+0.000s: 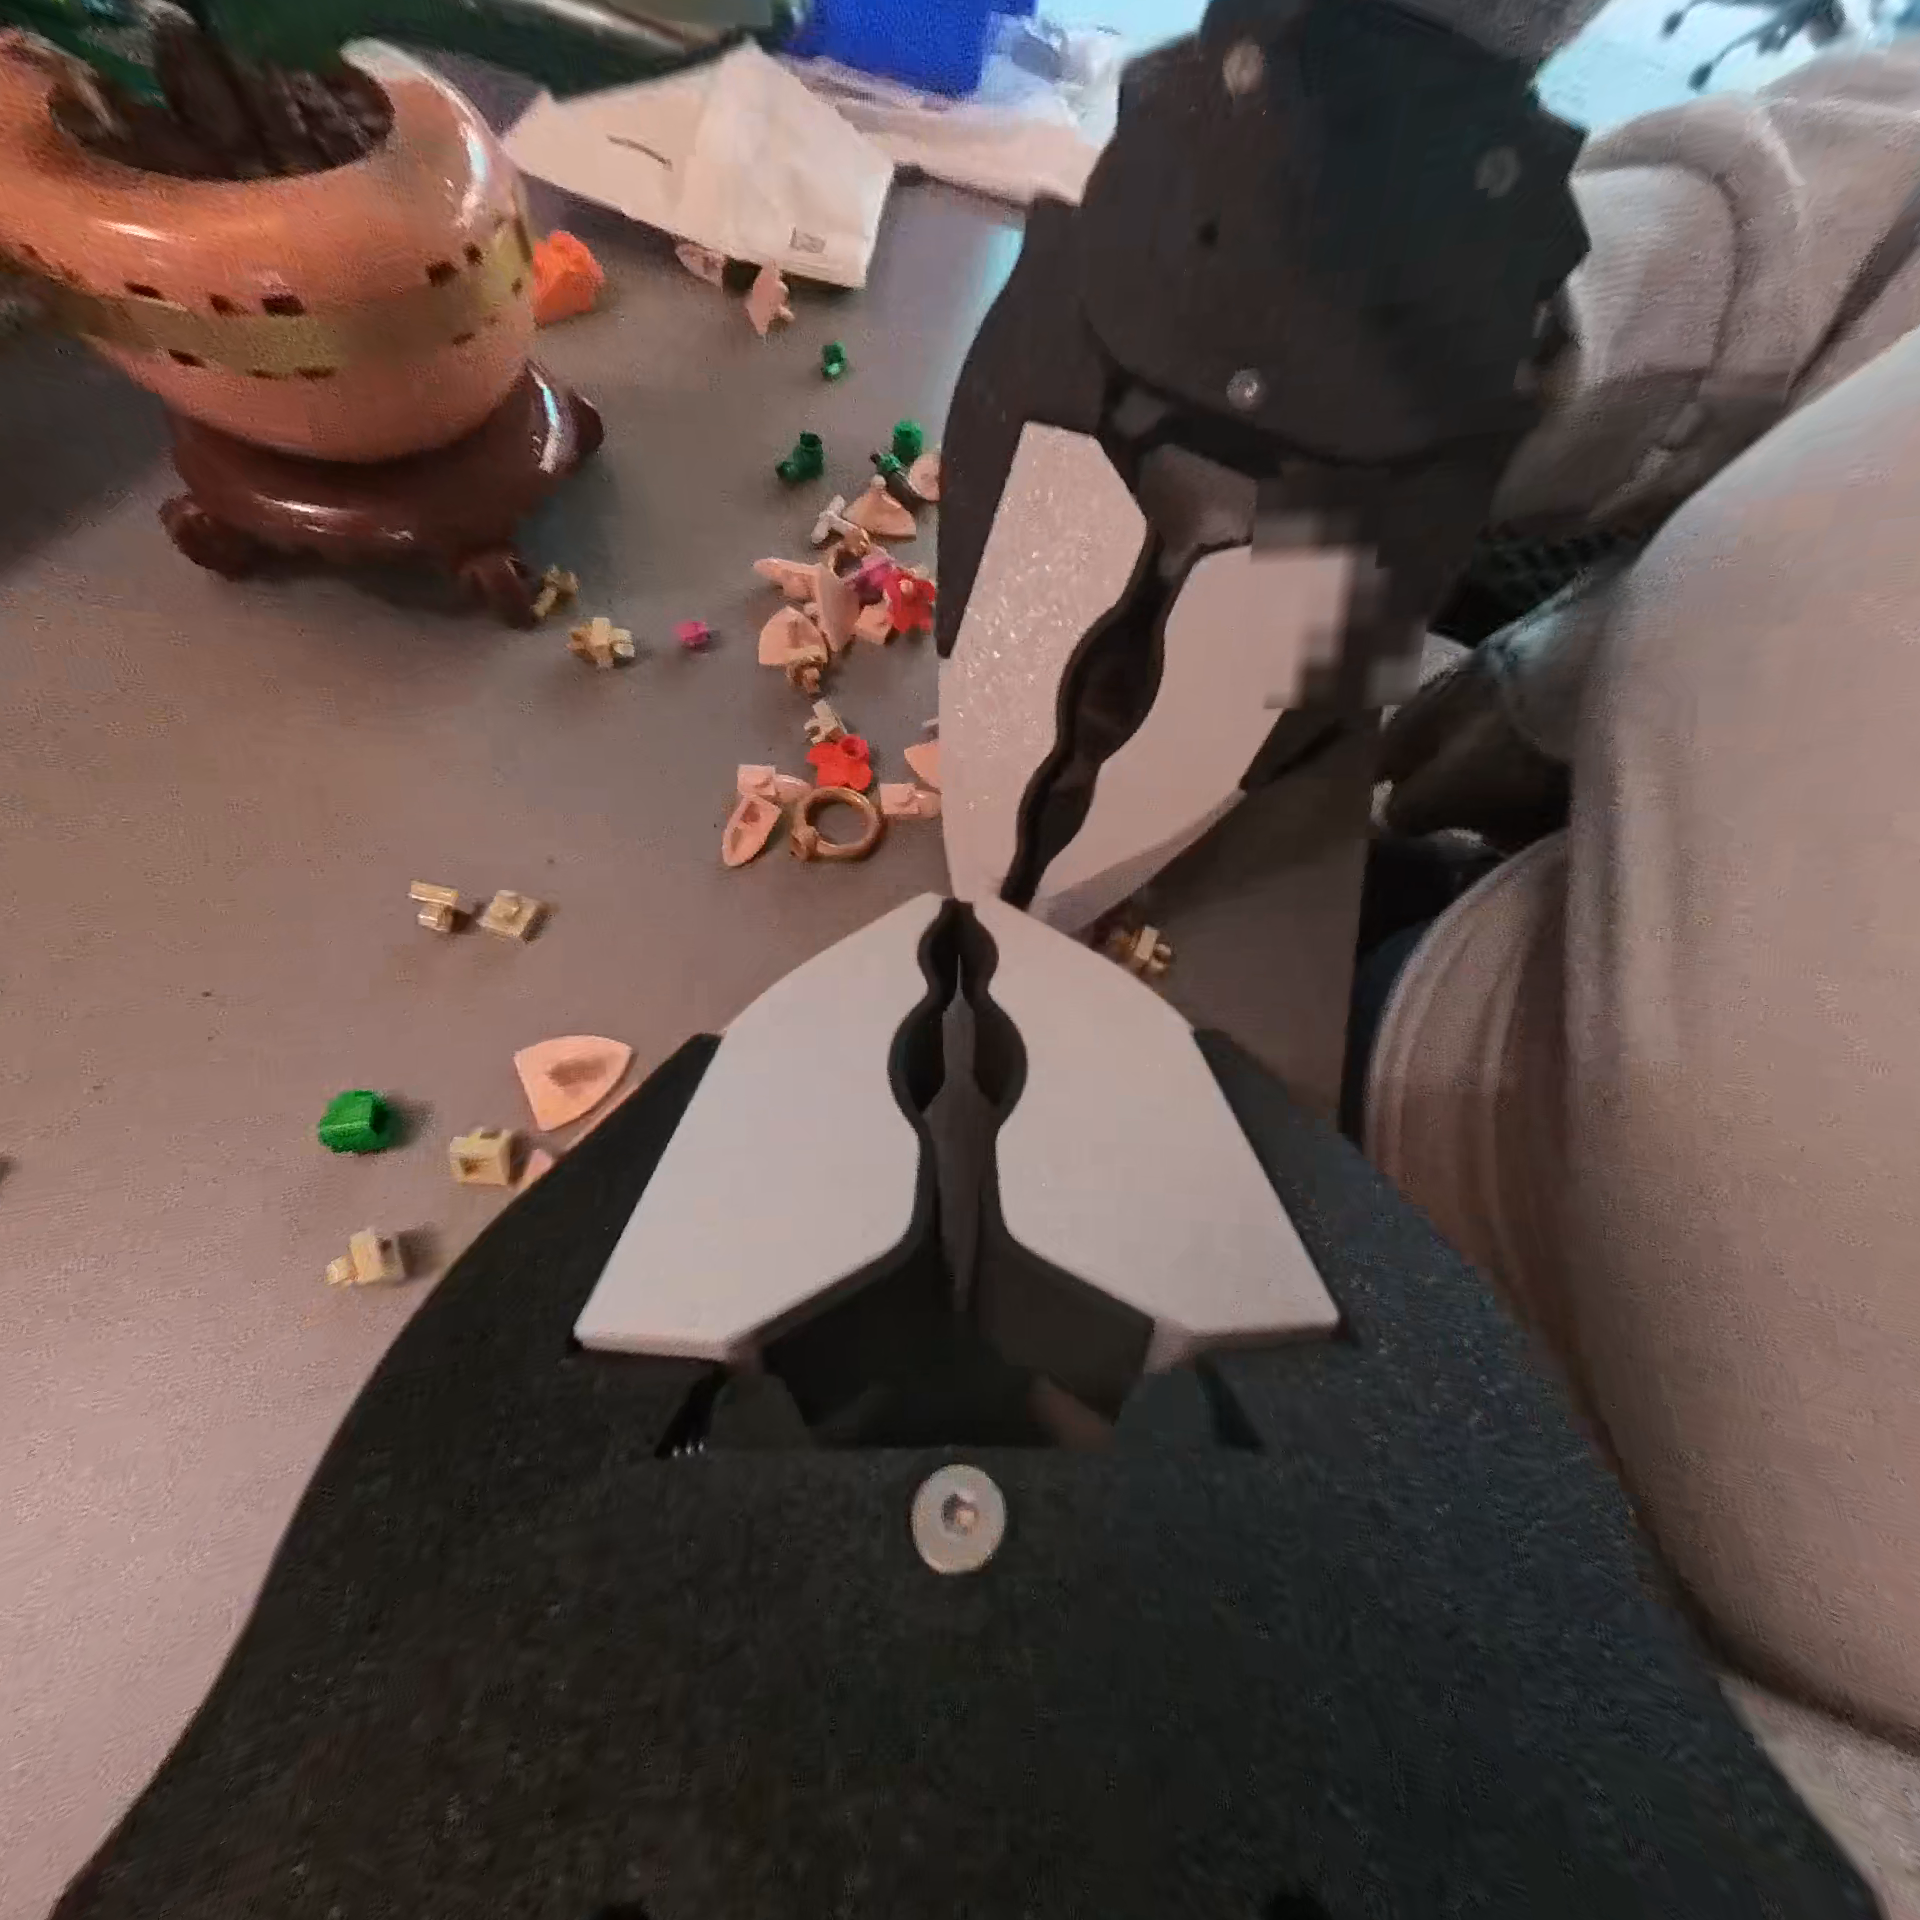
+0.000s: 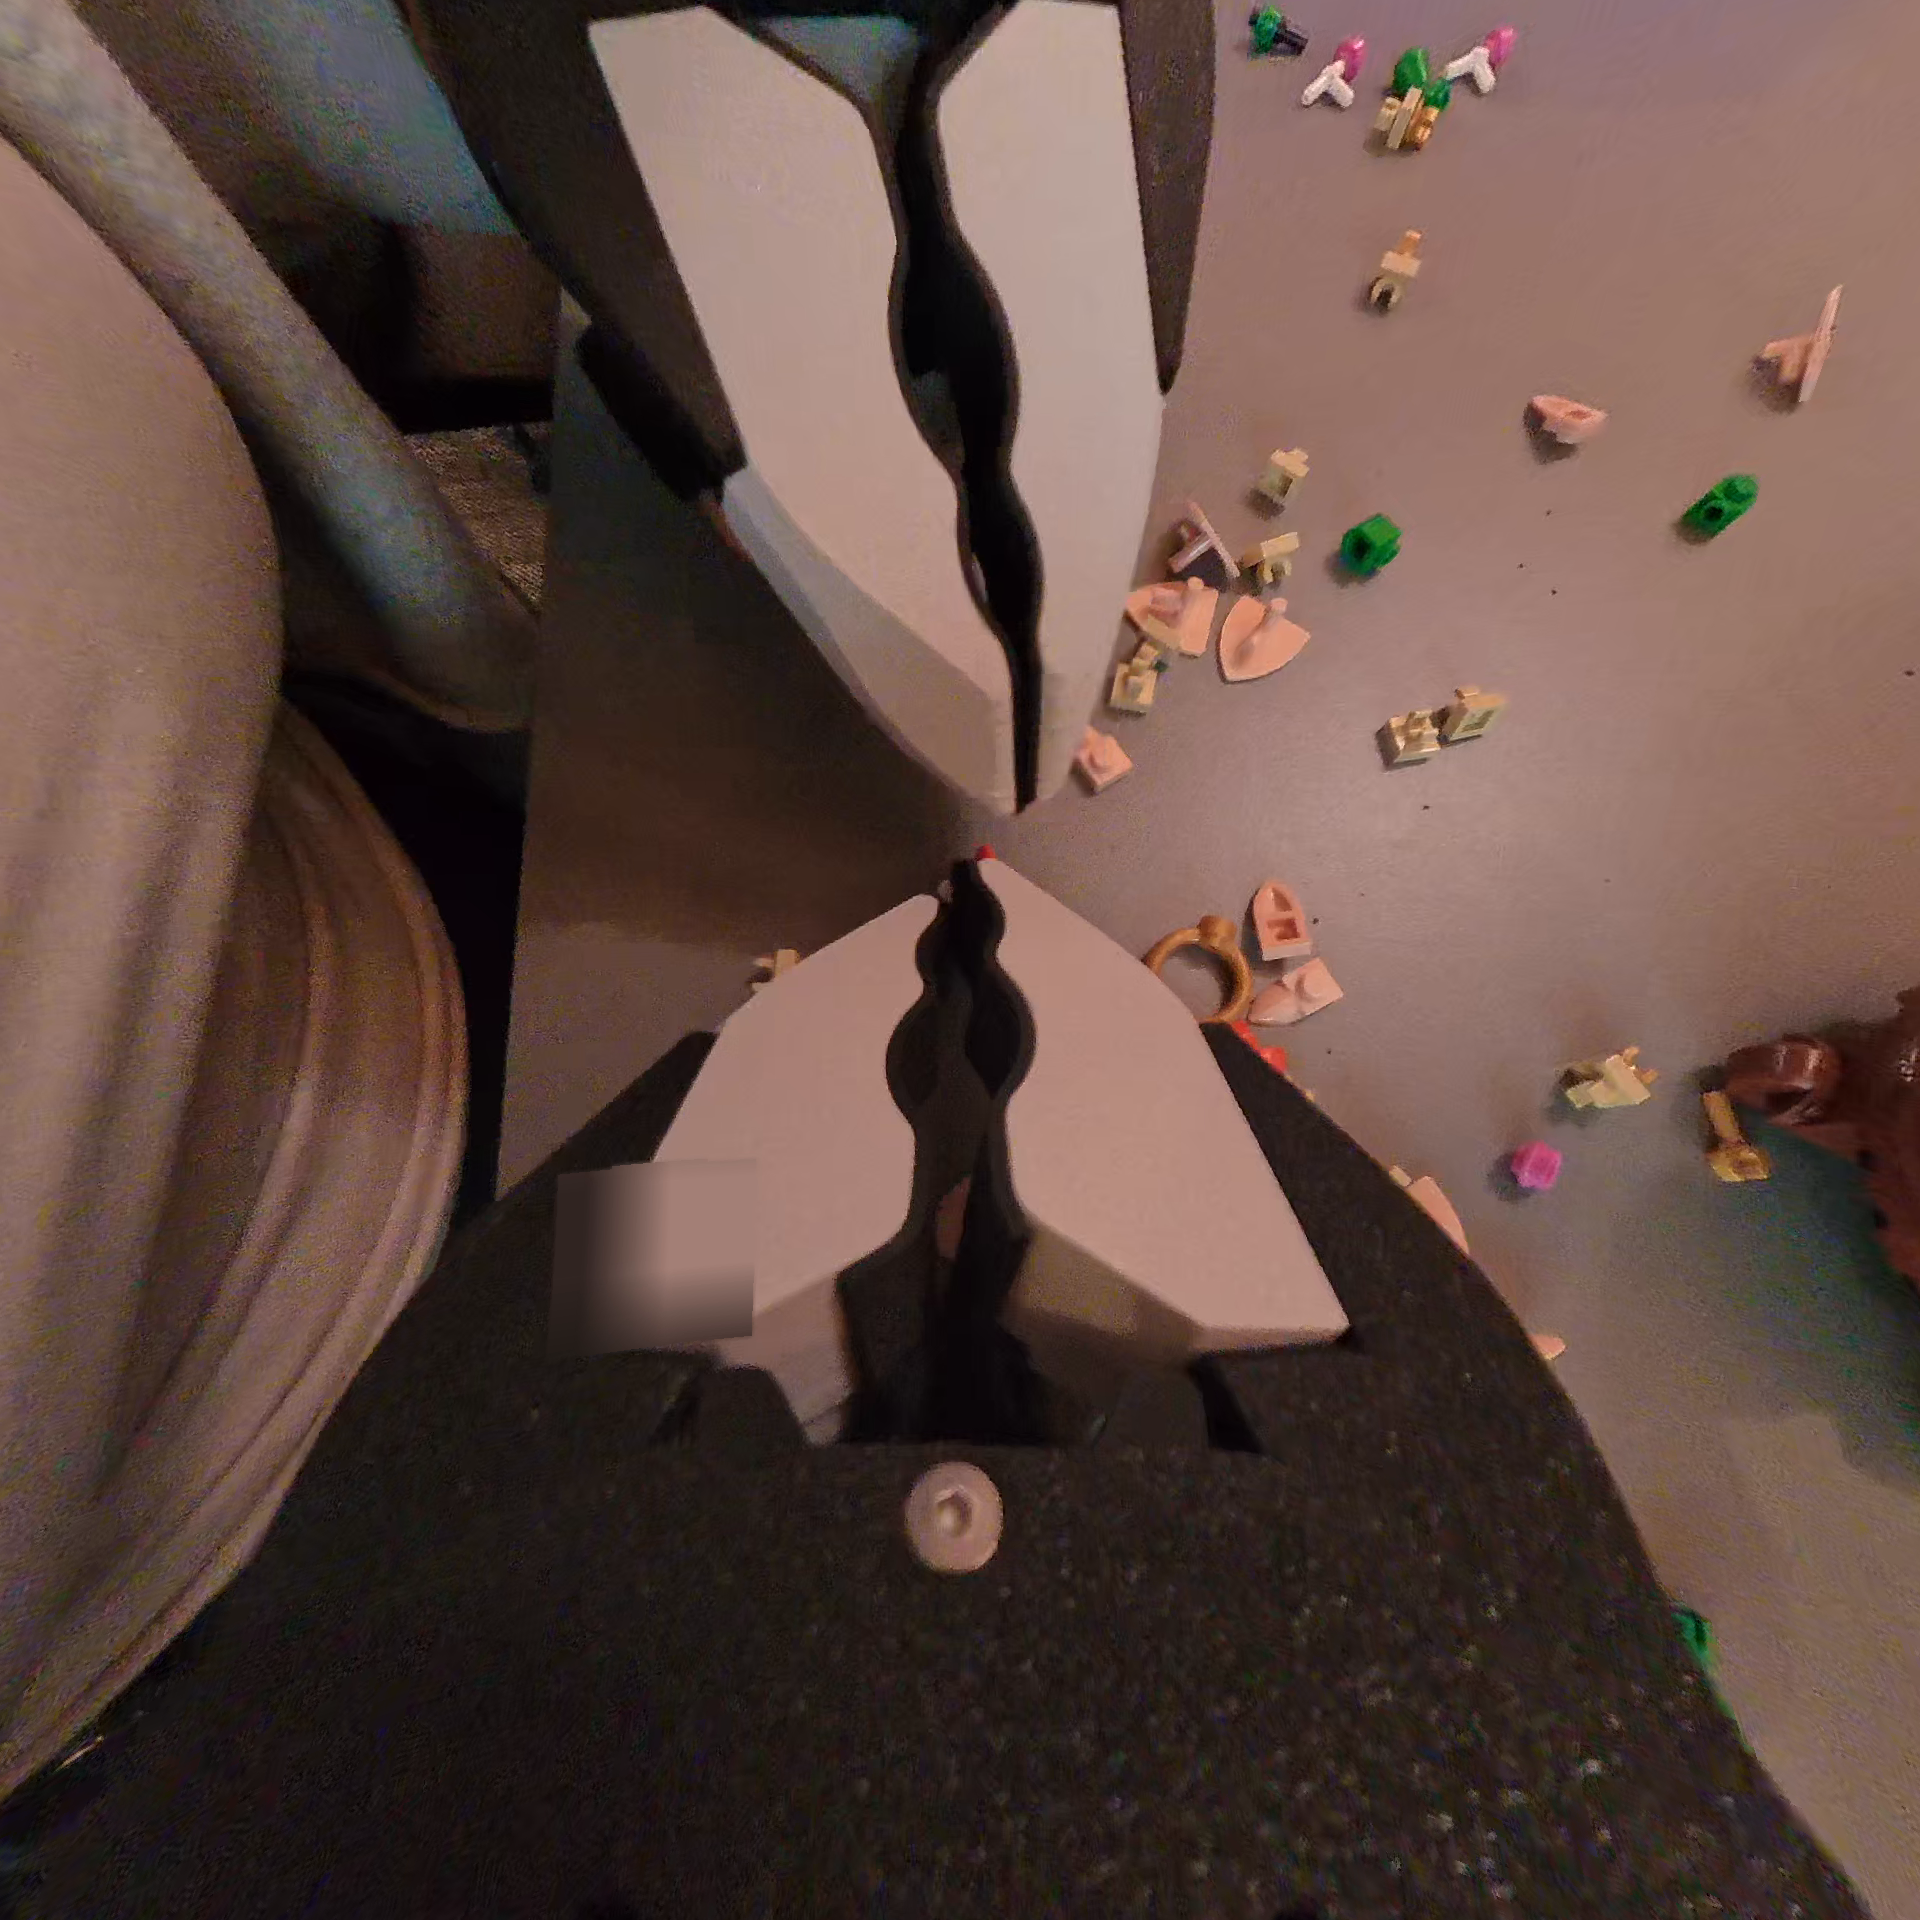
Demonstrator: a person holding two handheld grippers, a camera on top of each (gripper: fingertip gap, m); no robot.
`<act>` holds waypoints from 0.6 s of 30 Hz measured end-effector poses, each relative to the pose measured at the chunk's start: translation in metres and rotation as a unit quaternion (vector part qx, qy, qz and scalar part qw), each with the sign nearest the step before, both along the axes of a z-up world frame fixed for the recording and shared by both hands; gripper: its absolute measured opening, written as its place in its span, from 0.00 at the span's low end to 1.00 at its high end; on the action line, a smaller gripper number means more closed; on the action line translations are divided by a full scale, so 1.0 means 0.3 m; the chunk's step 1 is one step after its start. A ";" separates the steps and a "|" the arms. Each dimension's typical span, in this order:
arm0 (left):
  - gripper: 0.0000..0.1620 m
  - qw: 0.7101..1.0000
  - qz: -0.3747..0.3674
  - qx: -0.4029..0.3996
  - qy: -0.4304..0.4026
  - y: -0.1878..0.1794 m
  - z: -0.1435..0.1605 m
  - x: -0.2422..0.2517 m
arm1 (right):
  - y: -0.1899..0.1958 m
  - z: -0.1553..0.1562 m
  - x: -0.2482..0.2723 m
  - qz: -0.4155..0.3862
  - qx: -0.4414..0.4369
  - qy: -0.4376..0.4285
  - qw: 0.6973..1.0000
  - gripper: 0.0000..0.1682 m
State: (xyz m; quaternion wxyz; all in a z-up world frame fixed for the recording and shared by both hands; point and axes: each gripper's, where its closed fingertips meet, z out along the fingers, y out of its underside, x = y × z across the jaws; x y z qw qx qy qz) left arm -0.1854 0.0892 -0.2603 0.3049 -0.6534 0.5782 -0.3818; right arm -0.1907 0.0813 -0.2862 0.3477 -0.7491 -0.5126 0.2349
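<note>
While tips nearly touch, left gripper is closed; right gripper pinches a tiny red piece; no legible writing.

- Matt grey table top, smooth.
- Glossy terracotta-coloured pot on a shiny brown base.
- Small glossy plastic bricks.
- Gold-coloured shiny ring.
- Rough, speckled black gripper body; smooth matt grey finger pads.
- Creased white paper.
- Soft beige cloth sleeve.
</note>
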 end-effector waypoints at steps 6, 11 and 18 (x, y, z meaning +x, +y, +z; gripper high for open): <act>0.00 0.999 -0.019 0.001 0.051 -0.015 -0.049 -0.003 | -0.001 0.000 -0.001 0.009 -0.007 0.002 1.000 0.00; 0.00 0.998 -0.018 -0.001 0.052 -0.014 -0.052 -0.003 | -0.002 0.000 -0.001 0.011 -0.010 0.004 1.000 0.00; 0.00 0.992 0.026 0.074 0.095 0.038 -0.087 0.006 | -0.036 -0.004 -0.026 0.056 -0.009 0.000 0.998 0.00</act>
